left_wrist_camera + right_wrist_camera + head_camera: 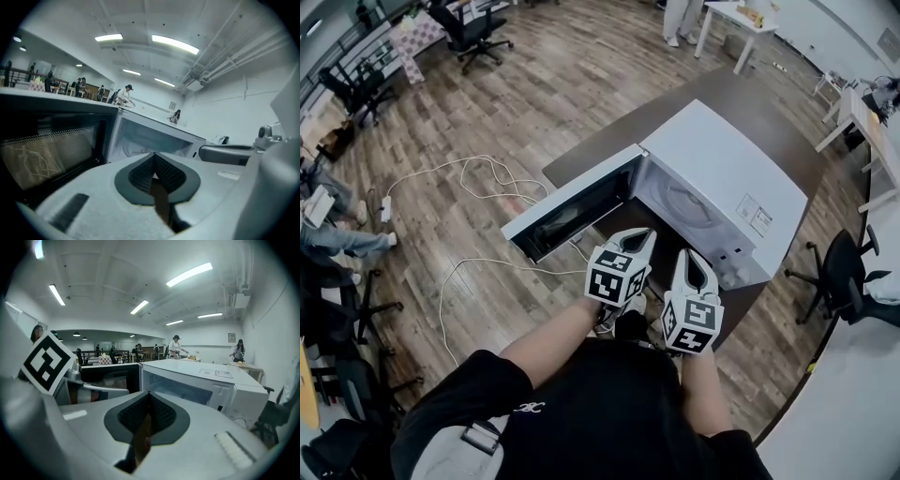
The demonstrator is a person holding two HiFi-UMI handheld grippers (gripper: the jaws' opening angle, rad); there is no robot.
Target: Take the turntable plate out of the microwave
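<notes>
**Both grippers shut in front of the open microwave, plate not yet touched**

The microwave [722, 178] stood on a dark table [750, 103]. Its door [572, 208] was swung wide open to the left. In my judgement, several things could go wrong from here.

If a gripper pressed hard on the inside floor or wall, the whole microwave could slide on the table. The open door stood close beside the way of the left gripper [639, 246], so a careless sideways move could knock it.

The turntable plate [684, 202] was probably of smooth glass, with a thin and low rim. If it was pinched at one edge only, it could slip or tilt. Then it could hit the frame of the opening, or fall to the wooden floor.

The jaws of the left gripper [154, 157] were pressed together and empty. The jaws of the right gripper [149, 397] were the same. If they went in like this, they could only push the plate deeper, so they needed to spread first.

The plate lay flat on the floor of the microwave's inside, and the head view showed it as a pale round shape. Both grippers were outside, in front of the opening, and clearly apart from the plate. The plate lay ahead of the left gripper. From the right gripper [692, 255] it lay ahead and somewhat to the left, because that one stood nearer to the side with the buttons.
</notes>
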